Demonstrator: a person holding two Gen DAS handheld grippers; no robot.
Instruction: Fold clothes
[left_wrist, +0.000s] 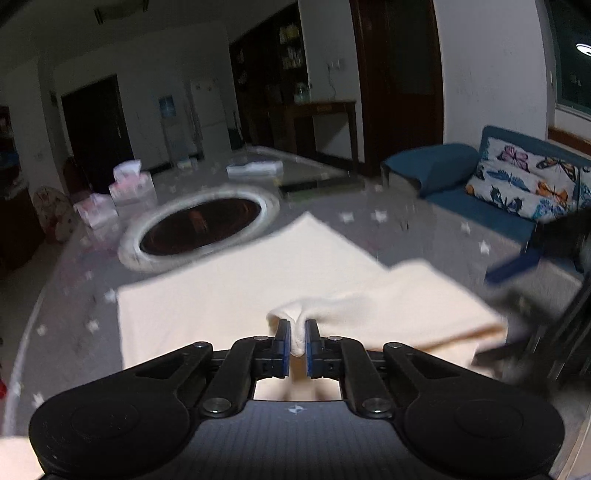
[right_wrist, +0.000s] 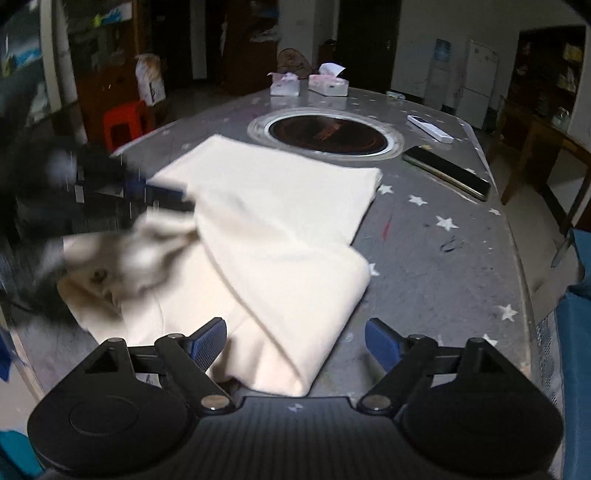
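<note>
A cream cloth (left_wrist: 236, 280) (right_wrist: 280, 206) lies on the grey star-patterned table (left_wrist: 424, 236) (right_wrist: 443, 258), partly folded over itself. My left gripper (left_wrist: 298, 338) is shut on a pinched ridge of the cloth's near edge, which it holds lifted. In the right wrist view that same left gripper (right_wrist: 110, 192) shows as a dark blur at the left, with the raised cloth smeared beside it. My right gripper (right_wrist: 295, 341) is open, its blue fingertips (right_wrist: 212, 338) wide apart on either side of the cloth's near folded corner, touching nothing. Blurred at the right edge of the left wrist view is the right gripper (left_wrist: 517, 266).
A round dark inset with a pale rim (left_wrist: 199, 225) (right_wrist: 325, 134) sits mid-table beyond the cloth. Tissue boxes (left_wrist: 131, 188) (right_wrist: 328, 85), a white remote (right_wrist: 430, 129) and a dark flat slab (right_wrist: 447, 171) lie further off. A blue sofa with butterfly cushions (left_wrist: 517, 184) stands beside the table; a red stool (right_wrist: 123, 123) is on the floor.
</note>
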